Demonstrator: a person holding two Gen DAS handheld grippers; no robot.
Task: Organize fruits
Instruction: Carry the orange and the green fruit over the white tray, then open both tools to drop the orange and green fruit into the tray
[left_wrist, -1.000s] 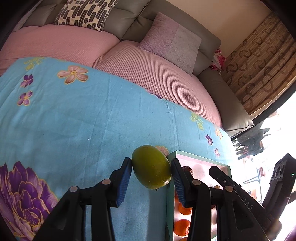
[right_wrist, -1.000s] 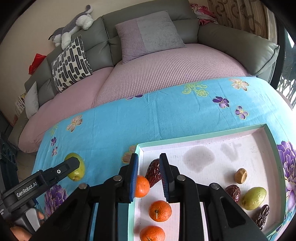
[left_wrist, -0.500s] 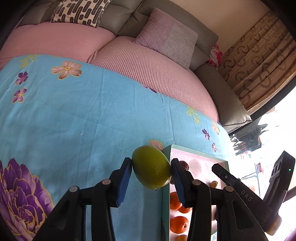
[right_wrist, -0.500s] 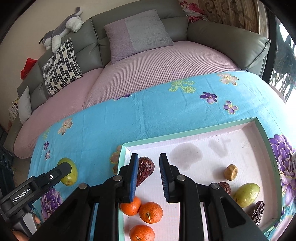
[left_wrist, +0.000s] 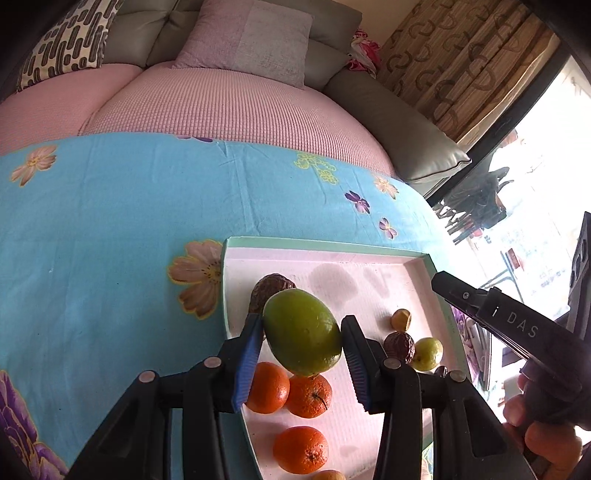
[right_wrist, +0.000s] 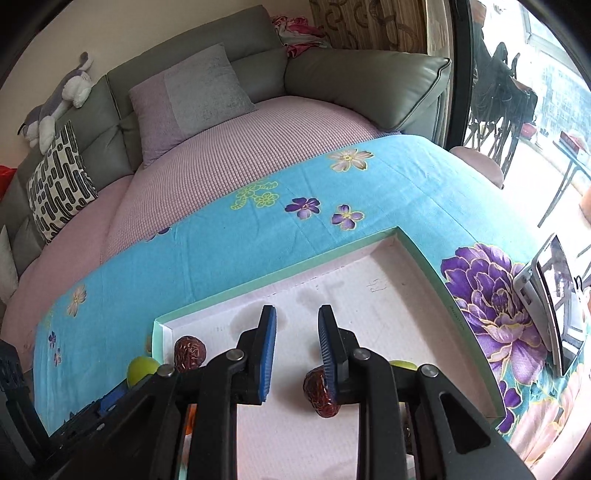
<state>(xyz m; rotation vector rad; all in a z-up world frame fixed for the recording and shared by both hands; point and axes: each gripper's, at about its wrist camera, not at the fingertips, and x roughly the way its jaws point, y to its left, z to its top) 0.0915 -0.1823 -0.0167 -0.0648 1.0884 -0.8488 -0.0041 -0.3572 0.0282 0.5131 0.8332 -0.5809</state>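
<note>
Carried rightward since a second ago: green fruit (left_wrist: 302, 331), formerly over blue cloth beside the tray, now over the tray's near-left corner.

Item 1, left gripper (left_wrist: 300, 345): jaws closed on the green fruit, blue pads pressing its two flanks. Long axis of fruit runs roughly from 10 to 4 o'clock, slanted across the pads. Held clear above the floor of the tray (left_wrist: 325, 246), as far as the fisheye allows one to judge.

Item 2, contents beneath: three oranges (left_wrist: 308, 395) at 6 o'clock of the fruit; dark wrinkled date (left_wrist: 271, 286) at 11 o'clock, partly hidden behind it; small green fruit (left_wrist: 427, 353) with further dates at 3 o'clock, along the right wall.

Item 3, right gripper (right_wrist: 297, 350): jaws parted, nothing between the pads; a red date (right_wrist: 320, 393) lies just under its right finger. It hangs over the tray's middle, farther from the held fruit's matching piece than that piece is from the wall.

Governing relation: the matching green fruit lies at 3 o'clock from the left gripper, across the tray; bare white floor lies at 1 o'clock.
</note>
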